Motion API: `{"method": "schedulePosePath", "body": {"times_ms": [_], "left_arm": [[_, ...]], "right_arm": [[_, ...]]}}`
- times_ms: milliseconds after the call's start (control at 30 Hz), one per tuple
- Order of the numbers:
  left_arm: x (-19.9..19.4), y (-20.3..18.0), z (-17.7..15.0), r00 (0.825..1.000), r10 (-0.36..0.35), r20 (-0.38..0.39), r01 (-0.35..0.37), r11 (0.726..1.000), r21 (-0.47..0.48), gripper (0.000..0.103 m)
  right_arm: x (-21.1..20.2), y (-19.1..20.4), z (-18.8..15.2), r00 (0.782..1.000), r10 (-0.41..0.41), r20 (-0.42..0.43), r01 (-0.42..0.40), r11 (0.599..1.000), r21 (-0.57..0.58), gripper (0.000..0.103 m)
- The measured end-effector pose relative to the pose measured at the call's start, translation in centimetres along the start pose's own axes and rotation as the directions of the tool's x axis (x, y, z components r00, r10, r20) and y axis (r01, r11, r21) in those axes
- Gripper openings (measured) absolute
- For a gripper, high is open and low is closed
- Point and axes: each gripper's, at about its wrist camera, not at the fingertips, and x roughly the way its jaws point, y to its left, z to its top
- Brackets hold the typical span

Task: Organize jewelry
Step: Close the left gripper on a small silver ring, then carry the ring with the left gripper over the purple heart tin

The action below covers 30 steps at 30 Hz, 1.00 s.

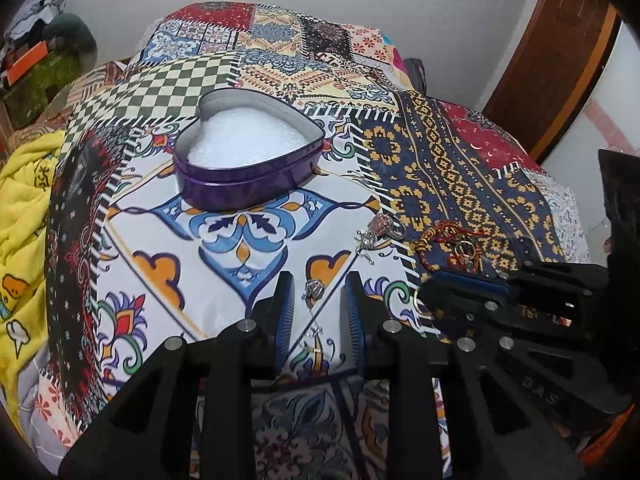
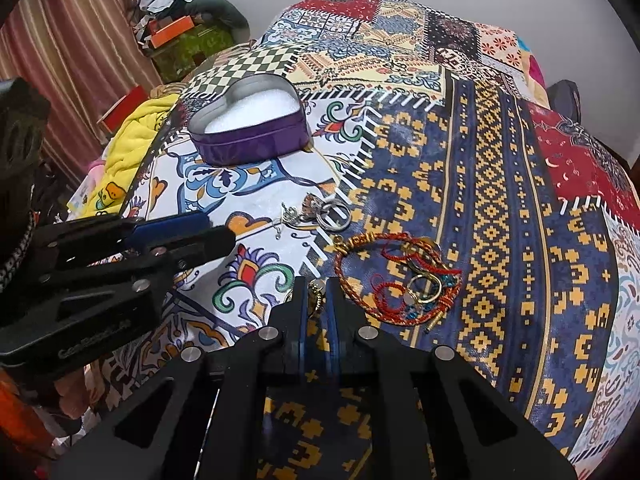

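A purple heart-shaped tin (image 1: 248, 148) with white foam inside stands open on the patterned bedspread; it also shows in the right wrist view (image 2: 250, 124). My left gripper (image 1: 319, 294) is open, with a small silver piece (image 1: 314, 290) on the cloth between its fingers. My right gripper (image 2: 317, 294) is nearly closed on a small gold earring (image 2: 318, 292). A silver keyring with a charm (image 2: 320, 212) lies ahead. A tangle of red thread bracelets and gold rings (image 2: 404, 276) lies right of my right gripper; it also shows in the left wrist view (image 1: 452, 246).
The patchwork bedspread (image 2: 500, 200) covers the whole surface. A yellow cloth (image 1: 24, 200) lies off the left edge. Boxes and clutter (image 2: 180, 32) stand at the far left by a striped curtain. A wooden door frame (image 1: 560, 60) is at the right.
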Motion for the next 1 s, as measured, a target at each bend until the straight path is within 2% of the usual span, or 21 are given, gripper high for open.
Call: {"method": "schedulePosePath", "body": {"times_ms": [67, 133, 167, 400, 700, 1000], "left_arm": [[0.3, -0.2, 0.0, 1.0, 0.013, 0.004, -0.013, 1.0, 0.014, 0.023], [0.4, -0.5, -0.1, 0.999, 0.041, 0.011, -0.041, 0.999, 0.032, 0.009], [0.5, -0.5, -0.1, 0.999, 0.046, 0.011, -0.046, 0.998, 0.035, 0.009], [-0.5, 0.0, -0.1, 0.999, 0.015, 0.033, -0.015, 1.0, 0.003, 0.009], [-4.1, 0.1, 0.4, 0.994, 0.023, 0.109, -0.021, 1.0, -0.016, 0.009], [-8.2, 0.4, 1.9, 0.974, 0.045, 0.223, -0.042, 0.999, -0.02, 0.009]], "right_arm": [[-0.1, -0.3, -0.1, 1.0, 0.002, 0.002, -0.002, 1.0, 0.009, 0.008], [-0.3, -0.4, -0.1, 1.0, 0.0, 0.006, 0.0, 1.0, 0.015, 0.008], [-0.4, -0.6, -0.1, 1.0, 0.001, 0.008, -0.001, 1.0, 0.021, 0.008], [-1.0, -0.9, 0.1, 1.0, 0.002, 0.024, -0.003, 0.999, 0.036, 0.008], [-2.8, -0.3, 1.0, 0.997, 0.003, 0.08, -0.005, 1.0, 0.028, 0.008], [-5.4, 0.8, 2.9, 0.986, 0.008, 0.164, -0.012, 1.0, 0.024, 0.008]]}}
